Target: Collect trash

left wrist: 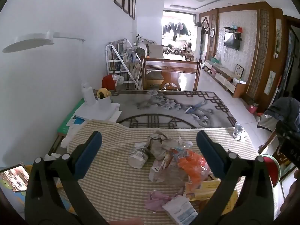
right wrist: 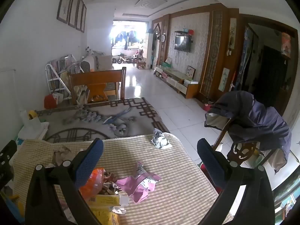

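Left wrist: spread fingers (left wrist: 90, 148) above, perhaps, a crushed cup (left wrist: 137, 156).

Black claw (left wrist: 149, 138) arms, blue ribbed pads (left wrist: 90, 150), silver pivot screws.

A woven striped cloth mat (left wrist: 116, 183) bears a crumpled paper cup (left wrist: 137, 156) and a glossy orange plastic wrapper (left wrist: 193, 164).
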The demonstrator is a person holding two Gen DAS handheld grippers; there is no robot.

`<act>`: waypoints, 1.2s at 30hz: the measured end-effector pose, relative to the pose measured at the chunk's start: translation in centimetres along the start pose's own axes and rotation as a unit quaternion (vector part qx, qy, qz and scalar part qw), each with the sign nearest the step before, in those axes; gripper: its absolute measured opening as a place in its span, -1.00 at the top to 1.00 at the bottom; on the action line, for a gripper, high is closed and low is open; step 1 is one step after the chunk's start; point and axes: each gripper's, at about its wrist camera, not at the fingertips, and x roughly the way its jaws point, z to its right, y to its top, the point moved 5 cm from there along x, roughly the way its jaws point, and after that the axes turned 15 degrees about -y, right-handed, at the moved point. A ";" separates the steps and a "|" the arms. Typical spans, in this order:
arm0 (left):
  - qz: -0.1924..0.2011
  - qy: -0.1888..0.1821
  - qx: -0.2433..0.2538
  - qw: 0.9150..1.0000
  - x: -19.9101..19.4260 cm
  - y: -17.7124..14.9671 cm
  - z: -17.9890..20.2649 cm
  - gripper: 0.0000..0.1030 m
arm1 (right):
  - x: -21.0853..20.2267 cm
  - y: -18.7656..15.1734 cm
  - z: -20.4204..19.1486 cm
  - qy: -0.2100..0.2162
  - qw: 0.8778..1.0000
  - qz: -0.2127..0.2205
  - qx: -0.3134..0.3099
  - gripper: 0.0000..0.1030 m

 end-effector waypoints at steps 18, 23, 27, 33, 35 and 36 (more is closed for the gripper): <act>0.002 0.001 0.006 1.000 0.2 0.1 -0.9 -0.93 | -0.4 0.2 0.0 -0.001 1.000 0.002 -0.002 -0.87; 0.000 0.002 0.007 1.000 0.3 0.2 -0.9 -0.93 | -0.4 0.2 0.0 -0.001 1.000 0.002 -0.001 -0.87; -0.004 0.000 0.007 1.000 0.0 0.1 -0.7 -0.93 | -0.3 0.1 0.0 -0.001 1.000 0.002 -0.001 -0.87; -0.016 -0.001 0.008 1.000 0.0 -0.6 0.4 -0.93 | -0.3 0.2 0.0 -0.002 1.000 0.000 0.001 -0.87; -0.014 0.000 0.009 1.000 0.1 -0.7 0.4 -0.93 | -0.3 0.0 -0.1 -0.001 1.000 -0.001 0.002 -0.87; -0.014 0.001 0.010 1.000 0.1 -0.7 0.4 -0.93 | -0.3 0.0 -0.1 -0.001 1.000 -0.002 0.003 -0.87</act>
